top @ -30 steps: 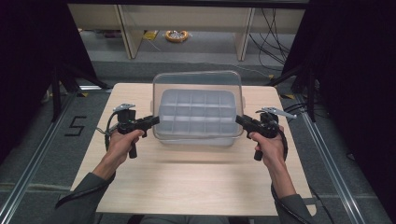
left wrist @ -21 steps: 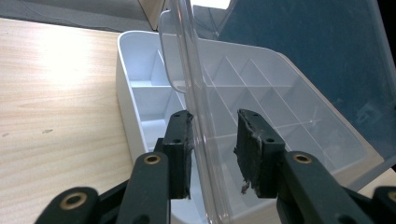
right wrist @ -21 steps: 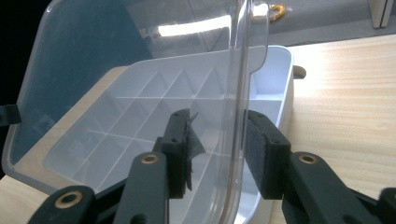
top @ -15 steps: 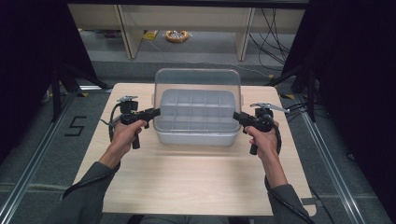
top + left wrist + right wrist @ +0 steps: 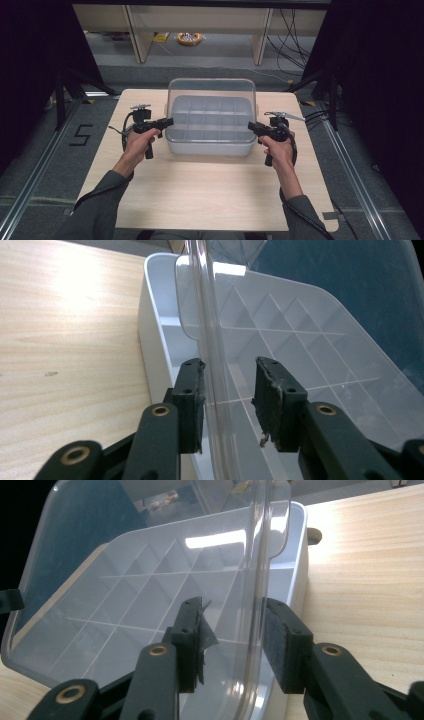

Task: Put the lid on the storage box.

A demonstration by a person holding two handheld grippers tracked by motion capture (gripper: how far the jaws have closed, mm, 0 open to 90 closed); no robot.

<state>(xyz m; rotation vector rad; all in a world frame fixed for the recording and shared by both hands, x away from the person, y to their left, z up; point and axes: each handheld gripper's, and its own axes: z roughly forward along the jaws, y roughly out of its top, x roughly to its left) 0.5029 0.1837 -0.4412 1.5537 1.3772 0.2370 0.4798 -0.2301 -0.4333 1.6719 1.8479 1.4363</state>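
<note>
A white compartment box (image 5: 210,147) stands mid-table, its clear hinged lid (image 5: 210,86) raised and tilted over it. At the lid's left edge my left gripper (image 5: 169,121) is open. In the left gripper view the lid's side rim (image 5: 207,340) runs between the open jaws of that gripper (image 5: 227,390), close against the left pad (image 5: 192,390). My right gripper (image 5: 250,126) is open at the lid's right edge. The right gripper view shows its jaws (image 5: 235,635) straddling the rim (image 5: 257,570), with gaps on both sides. The box's dividers show through the lid (image 5: 150,570).
The box sits on a light wooden table (image 5: 210,195), with bare wood on both sides and in front of it. Cables trail from both grippers. Behind the table are a grey floor, shelf legs and a yellow coil (image 5: 188,38). Dark curtains flank the table.
Both grippers have lifted slightly away from me and edged inward onto the lid's side edges. The box has stayed in place.
</note>
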